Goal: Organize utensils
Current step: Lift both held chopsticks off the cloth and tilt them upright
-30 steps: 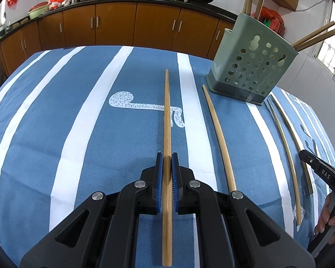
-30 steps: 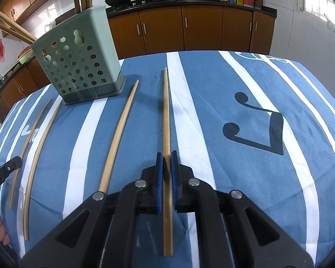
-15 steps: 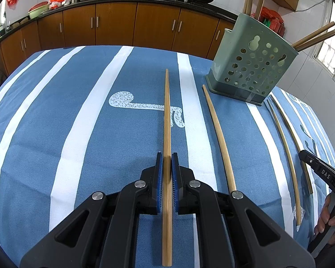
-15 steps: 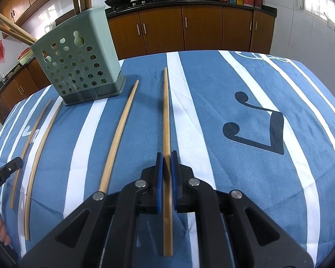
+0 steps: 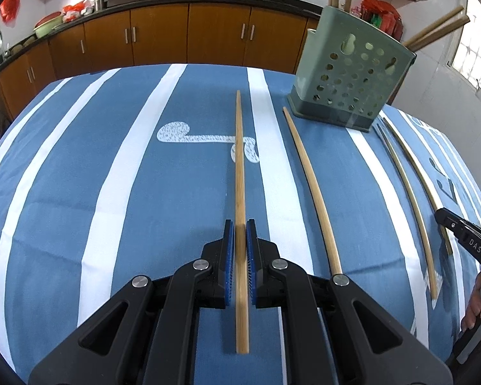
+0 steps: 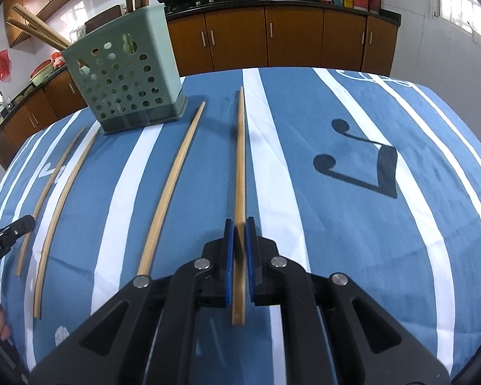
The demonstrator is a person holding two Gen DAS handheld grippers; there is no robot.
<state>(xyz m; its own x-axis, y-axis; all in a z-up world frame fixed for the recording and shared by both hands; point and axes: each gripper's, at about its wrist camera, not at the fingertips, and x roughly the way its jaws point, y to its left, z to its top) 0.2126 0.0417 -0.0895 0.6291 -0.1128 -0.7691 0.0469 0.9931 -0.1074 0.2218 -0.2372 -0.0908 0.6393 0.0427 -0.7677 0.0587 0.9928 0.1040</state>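
My left gripper (image 5: 239, 224) is shut on a long bamboo chopstick (image 5: 239, 160) that points ahead over the blue striped cloth. My right gripper (image 6: 239, 223) is shut on another bamboo chopstick (image 6: 240, 147), lifted a little above the cloth. A green perforated utensil holder (image 5: 349, 73) stands at the far right of the left wrist view and at the far left of the right wrist view (image 6: 125, 73), with several chopsticks standing in it. Loose chopsticks (image 5: 311, 189) lie on the cloth between the grippers (image 6: 173, 186).
Two more chopsticks (image 5: 410, 186) lie beyond the holder (image 6: 64, 186). The right gripper's tip (image 5: 465, 240) shows at the left view's right edge. Wooden kitchen cabinets (image 5: 189, 35) with woks on the counter stand behind the table.
The right gripper has lifted its chopstick slightly off the cloth; its shadow now shows. The left gripper has barely moved.
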